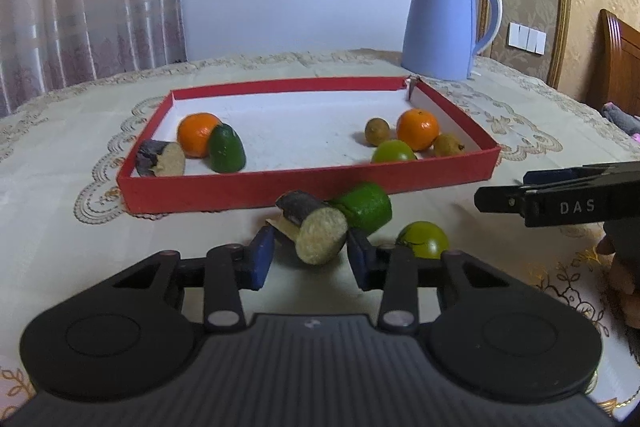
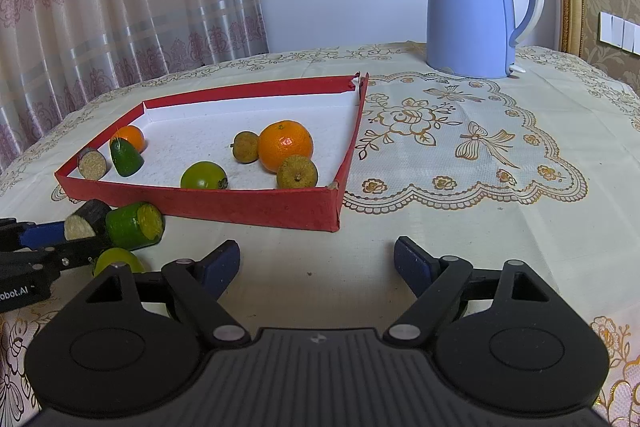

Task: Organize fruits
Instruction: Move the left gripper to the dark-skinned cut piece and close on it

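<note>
Your table (image 2: pixel 460 227) wears a cream cloth with gold embroidery, and a pale blue kettle (image 2: pixel 472 7) stands at its far side, well behind everything else. In front of you lies the red tray (image 1: pixel 304 187) with its white floor. In its left part sit an orange (image 1: pixel 196 133), a green cut piece (image 1: pixel 226 149) touching it, and a dark-skinned cane stub (image 1: pixel 162 159) in the near left corner. In its right part a second orange (image 1: pixel 418 129) is ringed by two brown longans (image 1: pixel 377 131) (image 1: pixel 448 145) and a green round fruit (image 1: pixel 393 151) against the near wall.

Outside the tray, just before its near wall, a green cylinder piece (image 1: pixel 366 205) lies on its side, and a second cane stub (image 1: pixel 316 231) rests against it, its pale cut end facing you. A green-yellow fruit (image 1: pixel 423 239) sits just to the right on the cloth.

Your left gripper (image 1: pixel 311 255) brackets that cane stub: the blue pads stand close on either side of the cut end, yet a gap shows on the left, so the pads do not clamp it. Your right gripper (image 2: pixel 316 263) hovers spread wide over bare cloth, holding nothing, near the tray's right front corner.
</note>
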A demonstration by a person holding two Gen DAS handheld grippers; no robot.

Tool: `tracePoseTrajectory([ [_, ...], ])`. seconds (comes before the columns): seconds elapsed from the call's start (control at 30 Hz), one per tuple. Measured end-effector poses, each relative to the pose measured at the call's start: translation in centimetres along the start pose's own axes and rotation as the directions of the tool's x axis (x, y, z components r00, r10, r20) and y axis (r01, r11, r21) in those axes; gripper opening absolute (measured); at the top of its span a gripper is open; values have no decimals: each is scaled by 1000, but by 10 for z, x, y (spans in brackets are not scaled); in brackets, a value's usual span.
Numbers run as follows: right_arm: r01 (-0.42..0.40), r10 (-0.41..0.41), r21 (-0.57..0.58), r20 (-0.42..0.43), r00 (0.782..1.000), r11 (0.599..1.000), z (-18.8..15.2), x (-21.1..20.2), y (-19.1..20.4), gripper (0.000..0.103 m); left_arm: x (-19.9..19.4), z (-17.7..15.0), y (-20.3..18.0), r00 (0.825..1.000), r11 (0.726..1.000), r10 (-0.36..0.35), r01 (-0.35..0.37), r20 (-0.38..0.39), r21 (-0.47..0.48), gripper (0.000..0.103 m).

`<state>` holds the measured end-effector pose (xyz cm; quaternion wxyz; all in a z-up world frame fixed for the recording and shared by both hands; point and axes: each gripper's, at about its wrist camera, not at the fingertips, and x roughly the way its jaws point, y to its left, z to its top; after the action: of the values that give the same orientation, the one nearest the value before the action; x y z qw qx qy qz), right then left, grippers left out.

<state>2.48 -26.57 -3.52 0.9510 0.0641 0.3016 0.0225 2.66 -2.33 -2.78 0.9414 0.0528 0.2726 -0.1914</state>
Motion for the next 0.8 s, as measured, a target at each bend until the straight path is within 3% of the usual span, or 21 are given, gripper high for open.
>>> tracePoseTrajectory([
  [0.37, 1, -1, -1, -1, 1000, 1000, 0, 0, 0, 85, -3, 3, 6, 1000, 1000, 13, -13, 20, -7, 32],
  [0.5, 1, -1, -2, -1, 1000, 1000, 0, 0, 0, 85, -2, 4, 12, 999, 999, 28, -26, 31, -45, 68],
  [0.8, 2, -2, -3, -2, 1000, 1000, 0, 0, 0, 85, 1, 11, 10, 999, 999, 33, -33, 38, -16, 65],
])
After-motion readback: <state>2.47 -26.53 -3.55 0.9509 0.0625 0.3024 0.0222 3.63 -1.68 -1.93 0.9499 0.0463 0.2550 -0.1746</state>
